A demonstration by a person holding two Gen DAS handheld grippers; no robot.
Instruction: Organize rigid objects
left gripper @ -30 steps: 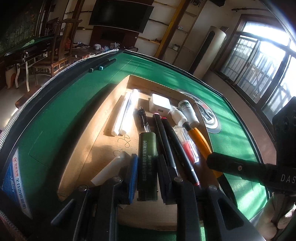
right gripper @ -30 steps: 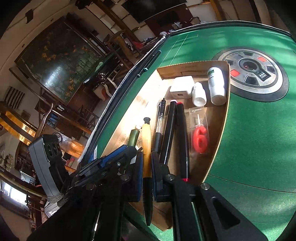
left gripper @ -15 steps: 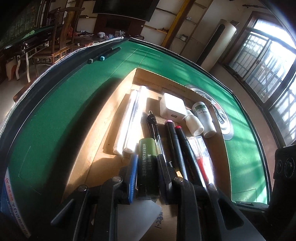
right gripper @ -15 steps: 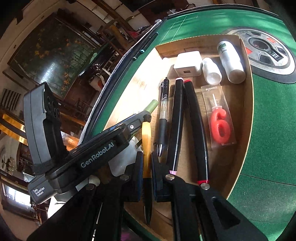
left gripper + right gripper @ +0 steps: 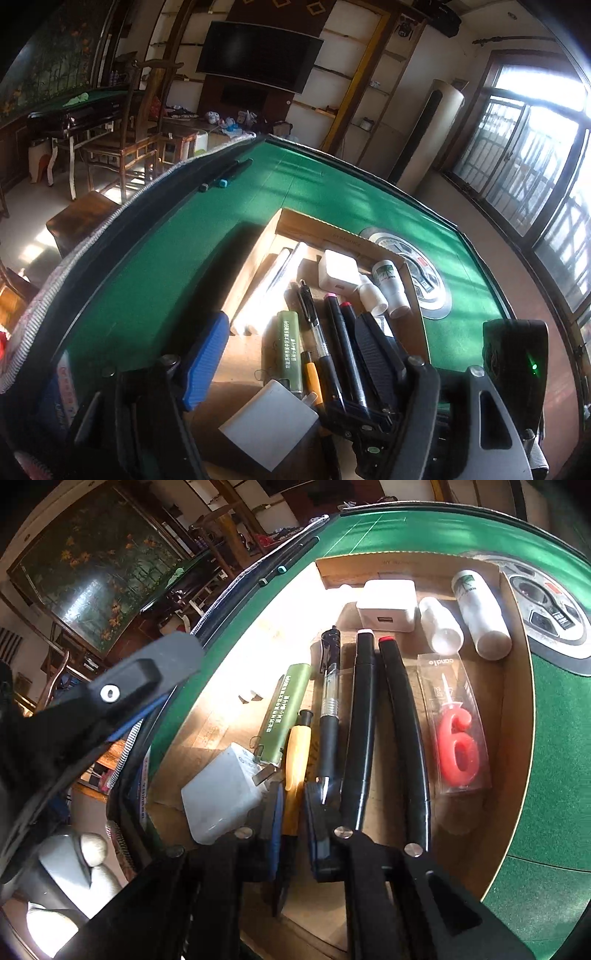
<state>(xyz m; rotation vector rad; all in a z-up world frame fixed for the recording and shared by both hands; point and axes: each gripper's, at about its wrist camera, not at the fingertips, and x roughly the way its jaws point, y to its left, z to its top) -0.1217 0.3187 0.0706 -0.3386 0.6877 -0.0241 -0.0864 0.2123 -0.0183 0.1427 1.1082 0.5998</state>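
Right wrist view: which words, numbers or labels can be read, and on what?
"candle": printed on the clear candle packet.
"6": the shape of the red candle itself.
Green tube: white characters, too small to read.
White bottle: green label, blurred.
Cardboard tray wall: faint print, unreadable.

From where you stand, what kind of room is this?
Probably a living or games room in a home. A green felt mahjong-style table with a control panel in its middle fills the foreground; behind it a wall-mounted television, wooden chairs and tall windows.
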